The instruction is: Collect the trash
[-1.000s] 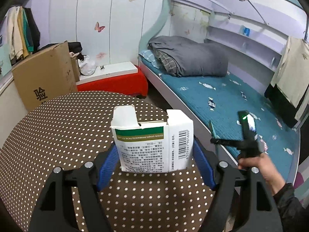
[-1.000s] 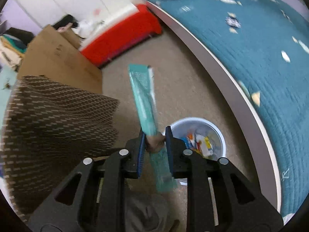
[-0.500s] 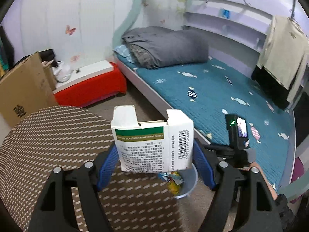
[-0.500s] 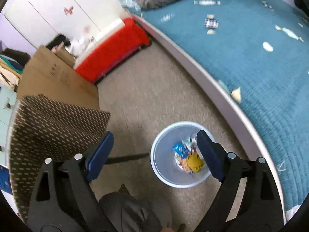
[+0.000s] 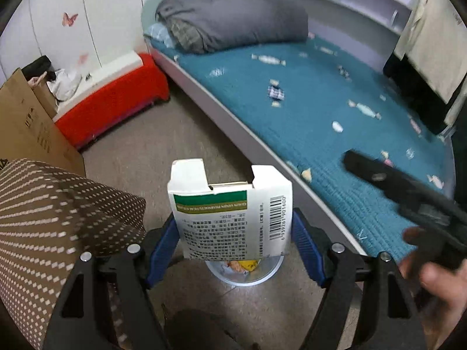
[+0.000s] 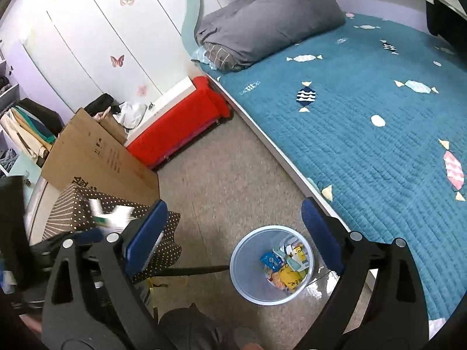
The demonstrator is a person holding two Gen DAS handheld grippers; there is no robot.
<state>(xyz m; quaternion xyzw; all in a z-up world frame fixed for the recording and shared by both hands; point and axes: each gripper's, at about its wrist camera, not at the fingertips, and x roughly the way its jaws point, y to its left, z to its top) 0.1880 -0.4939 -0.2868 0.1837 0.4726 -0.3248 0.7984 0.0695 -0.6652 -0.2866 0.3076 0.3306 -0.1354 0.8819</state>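
One box (image 5: 230, 210) upright in left tool (image 5: 233, 233), flaps up; right tool (image 6: 233, 233) opening, empty.

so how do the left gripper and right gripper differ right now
The left gripper is clamped on a white carton; the right gripper has nothing between its pads, and its jaws are opening. The left one's blue pads press the carton's sides, while the right one's stand wide apart, framing the bin on the floor. The carton covers most of the bin in the left view; the right view sees straight into it. Both have black frames, blue pads, and point downward.
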